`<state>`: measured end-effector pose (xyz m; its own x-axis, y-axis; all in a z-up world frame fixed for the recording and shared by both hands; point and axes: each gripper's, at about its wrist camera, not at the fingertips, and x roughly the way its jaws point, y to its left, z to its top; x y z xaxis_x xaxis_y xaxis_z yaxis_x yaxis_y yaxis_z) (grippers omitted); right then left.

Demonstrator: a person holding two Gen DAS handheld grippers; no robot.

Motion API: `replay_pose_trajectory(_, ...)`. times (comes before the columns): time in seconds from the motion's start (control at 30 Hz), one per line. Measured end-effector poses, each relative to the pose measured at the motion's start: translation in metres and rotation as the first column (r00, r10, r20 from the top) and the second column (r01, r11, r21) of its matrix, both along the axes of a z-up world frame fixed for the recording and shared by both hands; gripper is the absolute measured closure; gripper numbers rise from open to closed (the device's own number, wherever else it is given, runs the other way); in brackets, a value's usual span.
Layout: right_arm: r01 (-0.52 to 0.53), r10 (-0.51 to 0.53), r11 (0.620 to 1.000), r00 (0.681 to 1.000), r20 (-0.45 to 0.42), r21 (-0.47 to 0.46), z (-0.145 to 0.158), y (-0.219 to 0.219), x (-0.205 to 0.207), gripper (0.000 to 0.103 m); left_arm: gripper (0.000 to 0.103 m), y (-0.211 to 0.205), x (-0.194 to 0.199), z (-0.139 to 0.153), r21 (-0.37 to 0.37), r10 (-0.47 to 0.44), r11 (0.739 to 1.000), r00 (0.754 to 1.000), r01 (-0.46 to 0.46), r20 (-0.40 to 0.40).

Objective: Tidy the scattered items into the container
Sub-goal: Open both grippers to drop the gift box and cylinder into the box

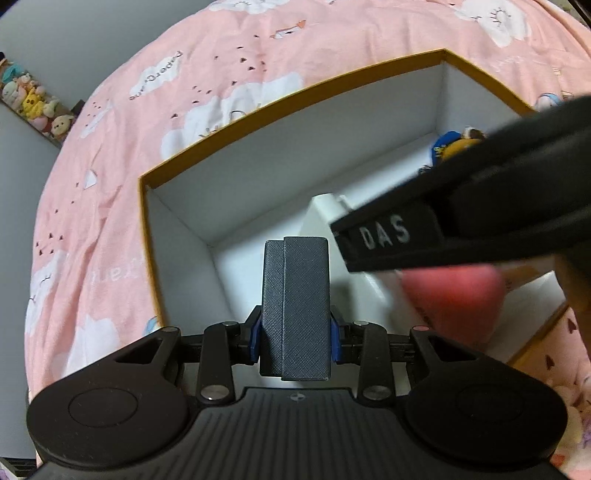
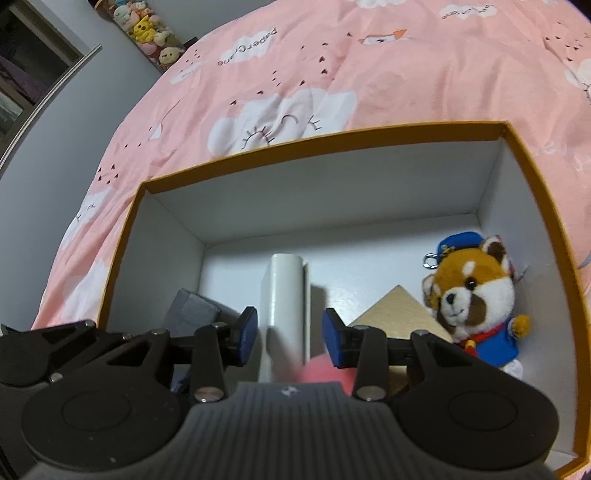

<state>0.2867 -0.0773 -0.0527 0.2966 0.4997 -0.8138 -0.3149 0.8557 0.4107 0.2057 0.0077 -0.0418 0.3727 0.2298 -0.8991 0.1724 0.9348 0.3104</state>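
Observation:
My left gripper [image 1: 294, 339] is shut on a dark grey textured box [image 1: 295, 306] and holds it over the left part of the orange-rimmed container [image 1: 295, 98]. The grey box also shows in the right wrist view [image 2: 194, 312]. My right gripper [image 2: 289, 338] is open and empty above the container [image 2: 317, 142]; its black body crosses the left wrist view [image 1: 480, 206]. Inside the container lie a white box [image 2: 284, 295], a pink blurred object [image 2: 321, 371], a wooden triangle [image 2: 399, 314] and a red panda plush in blue [image 2: 476, 295].
The container stands on a bed with a pink cloud-print cover [image 2: 295, 74]. A shelf of small plush toys [image 2: 147, 29] runs along the grey wall at the far left. A dark doorway [image 2: 26, 66] is at the left edge.

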Motion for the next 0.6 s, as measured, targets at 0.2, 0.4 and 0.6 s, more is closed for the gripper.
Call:
replay_pose_trajectory(0.2, 0.015, -0.015, 1.000, 1.000, 0.025, -0.004, 0.005, -0.010, 0.000, 0.060, 0.065, -0.002, 0.005, -0.009, 0.016, 0.027, 1.000, 0.999, -0.027, -0.024)
replay_pose_trajectory(0.4, 0.013, -0.013, 1.000, 1.000, 0.019, -0.012, 0.003, -0.015, -0.001, 0.060, 0.063, -0.005, 0.006, -0.013, 0.032, 0.024, 0.999, 0.999, -0.023, -0.036)
replay_pose_trajectory(0.6, -0.009, 0.009, 1.000, 1.000, 0.015, -0.012, 0.003, -0.019, -0.004, 0.060, 0.057, -0.002, 0.004, -0.017, 0.021, 0.030, 0.999, 0.998, -0.029, -0.047)
